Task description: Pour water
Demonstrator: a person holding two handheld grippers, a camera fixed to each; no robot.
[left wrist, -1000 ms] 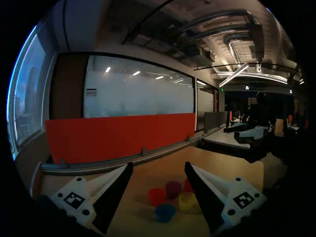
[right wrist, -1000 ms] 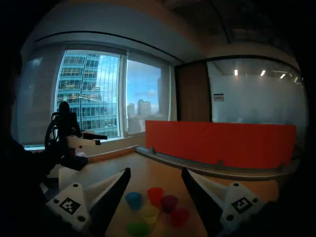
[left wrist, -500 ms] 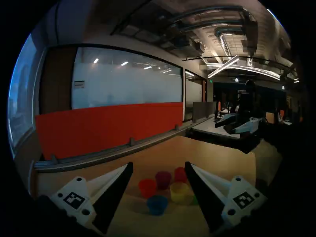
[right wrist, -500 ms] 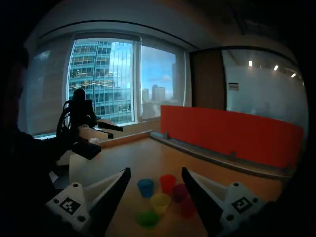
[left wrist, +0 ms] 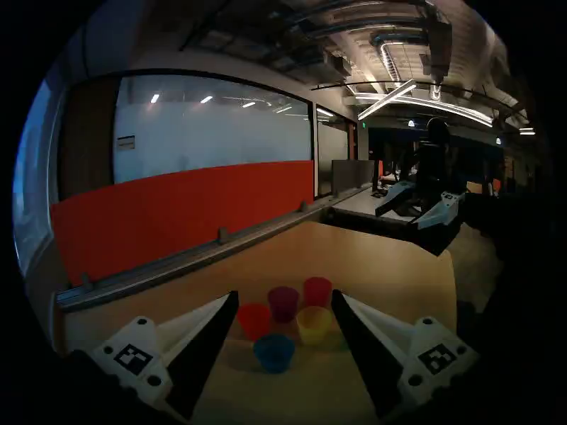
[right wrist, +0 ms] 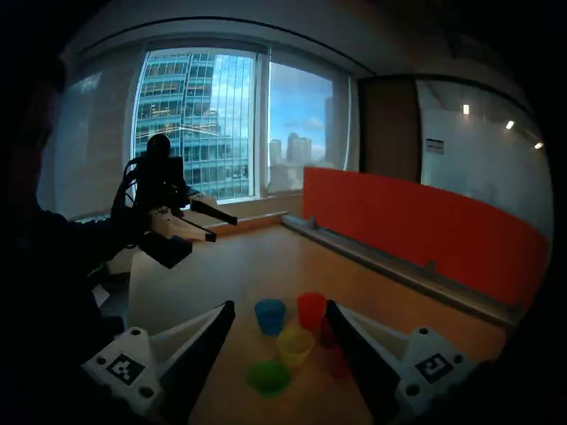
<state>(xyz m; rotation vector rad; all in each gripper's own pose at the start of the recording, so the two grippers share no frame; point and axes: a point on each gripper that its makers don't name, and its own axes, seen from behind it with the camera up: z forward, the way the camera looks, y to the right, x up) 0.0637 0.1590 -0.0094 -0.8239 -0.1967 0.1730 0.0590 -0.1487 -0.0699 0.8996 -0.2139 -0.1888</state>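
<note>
Holds left gripper released, fingers spread wide, grasping nothing. Points it at orange cup toward left finger, purple cup and red cup farther off, yellow cup toward right finger, blue cup nearest, all upright on table just ahead between the fingertips. Holds right gripper released too, fingers apart, empty. Faces same bunch from another side, with green cup nearest there, yellow next, blue and red beyond. Catches the other gripper well apart in each view, raised above table.
</note>
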